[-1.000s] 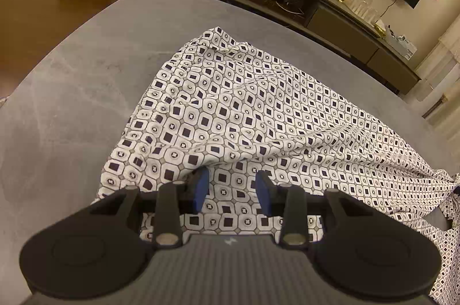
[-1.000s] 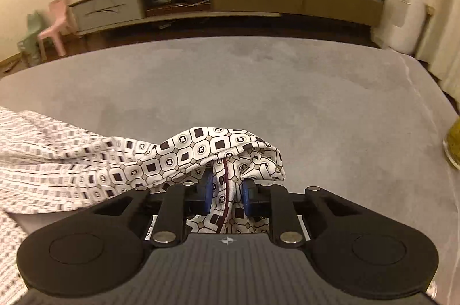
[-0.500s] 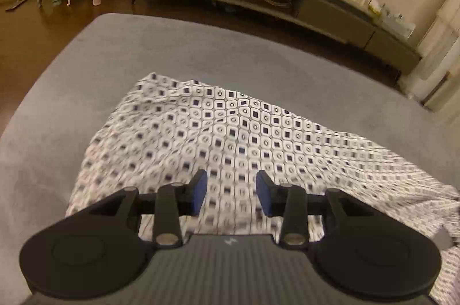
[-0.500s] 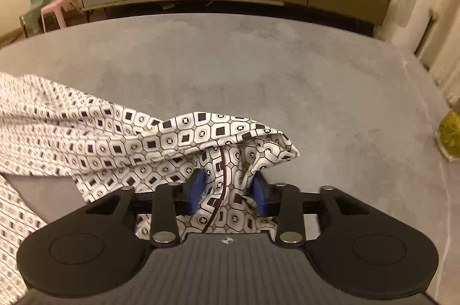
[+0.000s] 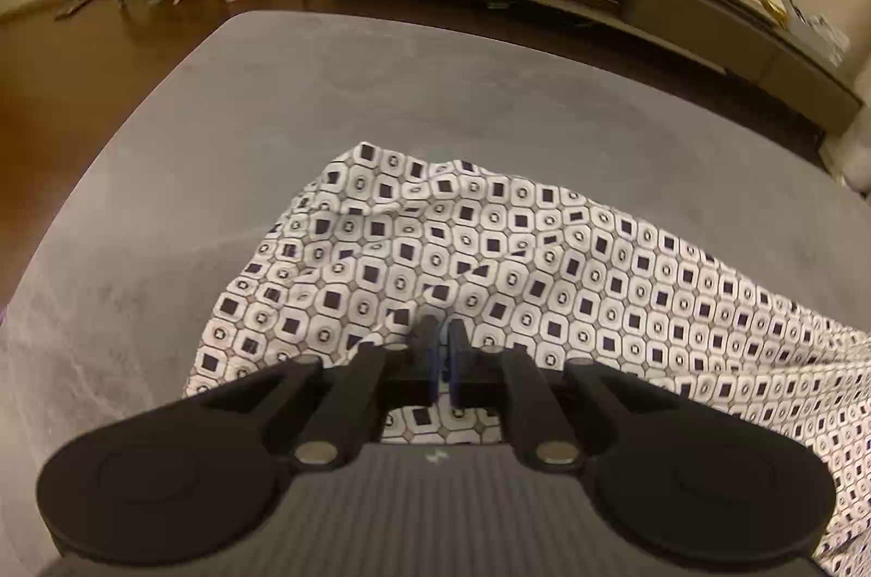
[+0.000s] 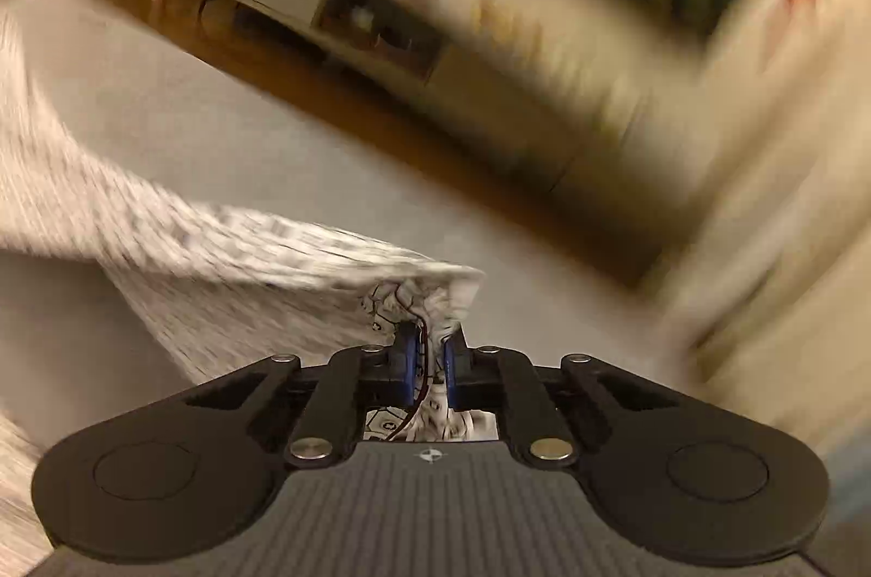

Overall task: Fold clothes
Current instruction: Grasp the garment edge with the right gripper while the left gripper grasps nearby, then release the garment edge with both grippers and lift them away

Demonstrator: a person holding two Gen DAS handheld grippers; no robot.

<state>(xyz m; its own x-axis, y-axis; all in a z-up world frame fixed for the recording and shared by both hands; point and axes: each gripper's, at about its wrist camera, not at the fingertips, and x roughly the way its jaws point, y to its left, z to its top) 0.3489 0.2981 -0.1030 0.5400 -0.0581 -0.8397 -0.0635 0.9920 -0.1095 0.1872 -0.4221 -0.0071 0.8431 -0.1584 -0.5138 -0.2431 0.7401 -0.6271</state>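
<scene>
Patterned garment [image 5: 544,250] clamped by both hand-held grippers, left [image 5: 442,348], right [image 6: 430,354] (blurred)

left gripper [image 5: 442,348] jaws went from wide apart a second ago to nearly together now, pinching a fold of the patterned garment [image 5: 490,250]. right gripper [image 6: 430,359] jaws opened slightly half a second ago and are now tight on the bunched corner again. right wrist view has tilted and gone motion-blurred, cloth pulled up off the grey counter [image 6: 190,114].
</scene>
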